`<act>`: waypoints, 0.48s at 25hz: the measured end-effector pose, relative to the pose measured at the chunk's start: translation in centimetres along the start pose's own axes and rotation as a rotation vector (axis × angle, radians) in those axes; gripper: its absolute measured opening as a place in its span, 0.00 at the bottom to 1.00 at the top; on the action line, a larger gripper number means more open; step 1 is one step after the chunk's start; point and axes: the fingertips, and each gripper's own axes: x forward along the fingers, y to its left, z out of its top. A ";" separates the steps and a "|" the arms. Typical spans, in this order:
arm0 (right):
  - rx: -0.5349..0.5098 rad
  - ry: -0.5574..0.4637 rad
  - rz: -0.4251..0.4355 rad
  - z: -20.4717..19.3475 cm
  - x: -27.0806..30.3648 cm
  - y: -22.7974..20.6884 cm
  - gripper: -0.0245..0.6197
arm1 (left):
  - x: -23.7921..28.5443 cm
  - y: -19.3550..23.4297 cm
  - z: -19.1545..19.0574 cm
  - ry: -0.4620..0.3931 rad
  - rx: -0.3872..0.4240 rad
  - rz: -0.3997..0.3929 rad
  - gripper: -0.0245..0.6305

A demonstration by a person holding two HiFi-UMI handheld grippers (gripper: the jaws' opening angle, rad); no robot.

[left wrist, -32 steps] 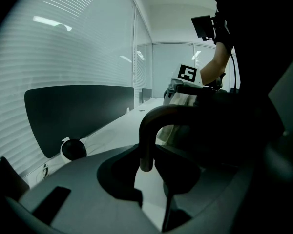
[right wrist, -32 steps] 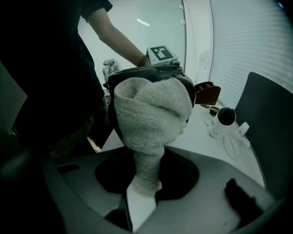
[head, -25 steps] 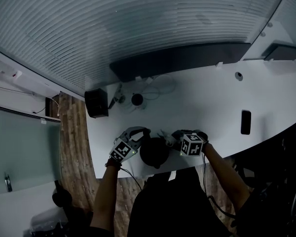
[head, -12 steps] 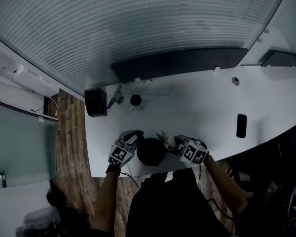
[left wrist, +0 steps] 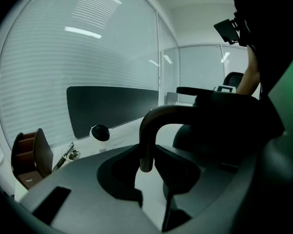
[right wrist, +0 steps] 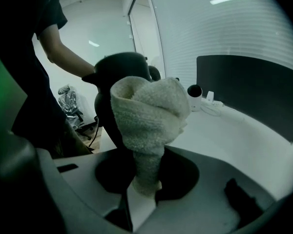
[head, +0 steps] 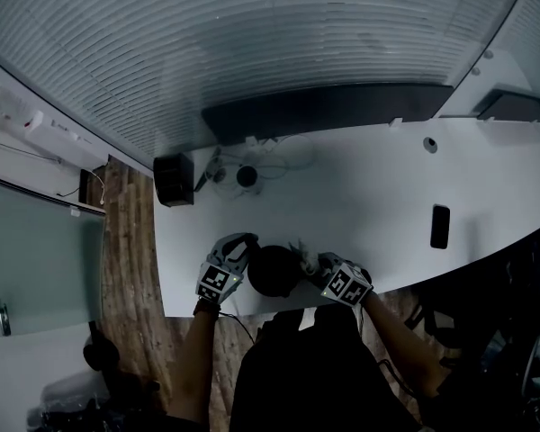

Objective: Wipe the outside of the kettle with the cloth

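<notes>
At the far left of the white table stands a black box, and near it a small white camera with a round black head. The left gripper is at the front edge of the table. Its jaws are closed on the curved handle of the black kettle, which stands on the table between the two grippers. At the right side of the kettle is a bunched white cloth. I cannot tell if it touches the kettle's wall. The jaws of the right gripper pinch the lower end of this cloth tightly. Further right, well apart, a dark phone lies flat on the table.
</notes>
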 end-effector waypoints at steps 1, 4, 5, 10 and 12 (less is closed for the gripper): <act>0.010 0.006 -0.016 -0.4 0.4 -0.1 0.18 | -0.1 0.1 -0.1 0.001 -0.012 0.012 0.19; 0.048 -0.004 -0.071 -0.6 0.5 -0.5 0.18 | -0.7 0.2 -0.6 -0.014 -0.059 0.071 0.19; 0.053 -0.012 -0.087 -0.3 0.2 -0.7 0.18 | -0.9 0.2 -0.8 -0.019 -0.081 0.098 0.19; 0.054 -0.120 -0.134 3.4 -2.9 -1.2 0.18 | -2.5 1.2 -1.6 -0.043 -0.212 0.298 0.19; 0.030 -0.152 -0.143 4.7 -4.0 -0.9 0.18 | -3.1 1.1 -2.0 -0.032 -0.283 0.371 0.19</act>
